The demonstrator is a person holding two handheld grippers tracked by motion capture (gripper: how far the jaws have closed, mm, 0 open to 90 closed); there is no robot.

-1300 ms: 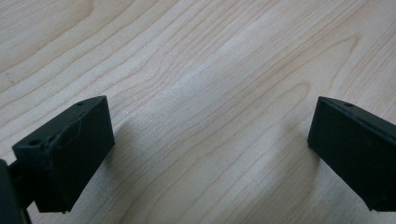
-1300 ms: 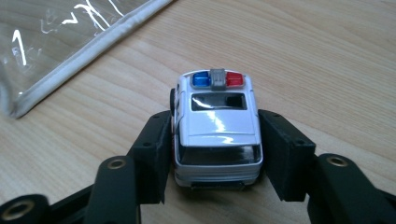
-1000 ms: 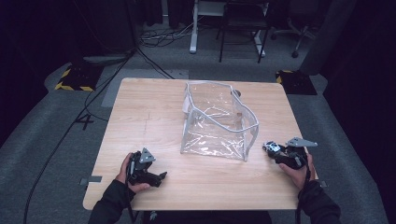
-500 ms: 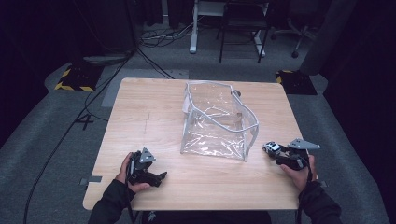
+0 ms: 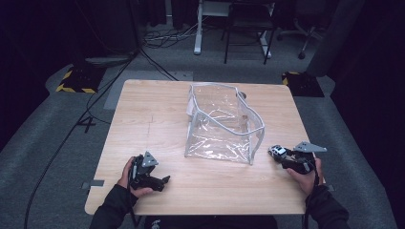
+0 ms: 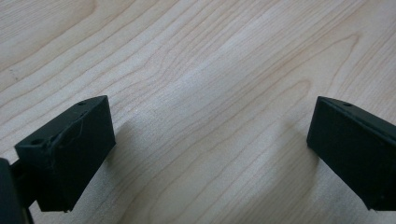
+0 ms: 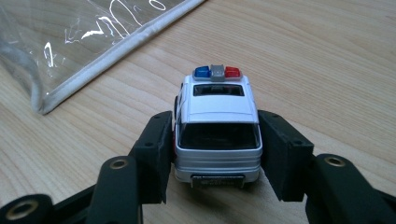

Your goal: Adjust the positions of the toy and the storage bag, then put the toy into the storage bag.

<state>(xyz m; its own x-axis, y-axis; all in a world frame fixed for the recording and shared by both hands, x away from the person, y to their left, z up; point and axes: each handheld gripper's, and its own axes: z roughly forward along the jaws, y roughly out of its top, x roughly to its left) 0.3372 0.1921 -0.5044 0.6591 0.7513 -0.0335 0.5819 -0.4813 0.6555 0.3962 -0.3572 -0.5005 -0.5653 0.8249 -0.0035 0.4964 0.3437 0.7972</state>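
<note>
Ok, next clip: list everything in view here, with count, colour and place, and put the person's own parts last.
toy police car: 1, white with blue and red roof lights, between the right gripper's jaws at the table's right side
clear bag: 1, transparent with pale edging, standing open mid-table
table: 1, light wood, centre of the high view
desk and chair legs: several, white and black, on the floor behind the table
hazard-striped blocks: 2, black and yellow, floor near the far corners
left gripper: 1, black, jaws wide apart over bare wood, near left
right gripper: 1, black, closed on the car
hands: 2, dark sleeves, bottom edge
</note>
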